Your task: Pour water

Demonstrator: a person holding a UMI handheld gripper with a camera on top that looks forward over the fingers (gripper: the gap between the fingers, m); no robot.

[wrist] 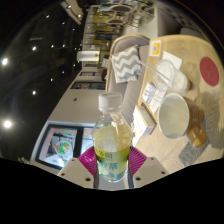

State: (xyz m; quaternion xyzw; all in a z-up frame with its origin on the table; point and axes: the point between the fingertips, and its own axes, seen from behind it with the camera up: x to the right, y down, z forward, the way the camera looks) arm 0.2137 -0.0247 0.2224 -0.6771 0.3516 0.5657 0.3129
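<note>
- While the gripper view tilts the whole room, the gripper (pixel 112 163) has both fingers closed on a clear plastic bottle (pixel 112 138), the pink pads (pixel 88 157) pressing its lower body from either side.
- Around the bottle's lower half runs a yellow-green label (pixel 113 152); its printing is too small to read, and no brand can be made out.
- The bottle stands with its long axis upright relative to the fingers, its white cap (pixel 108 101) pointing away from the gripper and up toward the far end of the room.
- It sits between the fingers, in front of everything else, clear of the table surface that shows to the right.
- Just right of the bottle and beyond the fingers lies a pale wooden table (pixel 180 50) carrying a white cup (pixel 175 115), whose open mouth faces toward the bottle.
- Farther along the table rests a round red disc (pixel 209 70), with a light-coloured container (pixel 166 70) between it and the cup.
- A grey-and-white zigzag cloth (pixel 127 63) hangs beyond the cap, near the table's far edge.
- Left of the fingers, a printed sheet (pixel 60 145) with coloured pictures lies flat; its writing cannot be read.
</note>
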